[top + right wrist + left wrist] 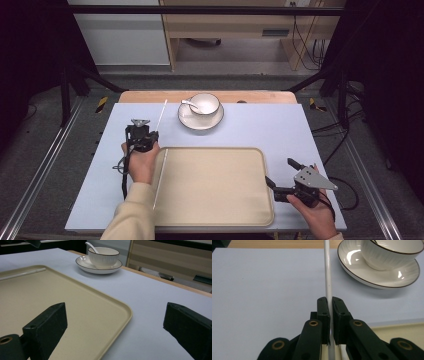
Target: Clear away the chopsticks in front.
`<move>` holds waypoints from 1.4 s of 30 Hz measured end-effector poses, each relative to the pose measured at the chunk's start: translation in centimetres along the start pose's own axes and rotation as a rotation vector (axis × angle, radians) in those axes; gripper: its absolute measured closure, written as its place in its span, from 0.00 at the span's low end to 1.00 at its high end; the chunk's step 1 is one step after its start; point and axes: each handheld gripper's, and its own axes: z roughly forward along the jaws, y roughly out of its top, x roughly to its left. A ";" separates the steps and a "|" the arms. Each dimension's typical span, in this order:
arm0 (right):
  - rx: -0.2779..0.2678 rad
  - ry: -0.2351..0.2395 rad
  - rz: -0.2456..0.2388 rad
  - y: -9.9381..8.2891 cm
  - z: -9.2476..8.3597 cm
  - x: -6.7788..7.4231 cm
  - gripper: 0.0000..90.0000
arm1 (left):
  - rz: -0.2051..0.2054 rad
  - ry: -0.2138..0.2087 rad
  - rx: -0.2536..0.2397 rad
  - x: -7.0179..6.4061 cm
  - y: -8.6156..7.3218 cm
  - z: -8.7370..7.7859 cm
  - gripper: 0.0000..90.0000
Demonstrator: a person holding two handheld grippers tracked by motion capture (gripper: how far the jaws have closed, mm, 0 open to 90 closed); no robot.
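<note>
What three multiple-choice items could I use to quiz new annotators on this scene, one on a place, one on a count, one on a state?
1. Where does the cup sit?
A. on the tray
B. on the saucer
C. straight on the blue mat

2. How many white chopsticks are in sight?
A. one
B. two
C. four

3. How does the right tool stand?
A. open, holding nothing
B. shut on the spoon
C. shut on the tray rim

Answers
1. B: the cup stands on the saucer, beyond the tray.
2. B: one chopstick is clamped in the left tool, the other chopstick lies along the tray's left rim.
3. A: the right gripper view shows its jaws wide apart, with nothing between them.
</note>
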 end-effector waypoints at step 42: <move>0.005 0.016 0.006 0.0 0.0 0.3 0.06 | -0.031 -0.038 0.082 -4.7 -11.2 -7.6 0.94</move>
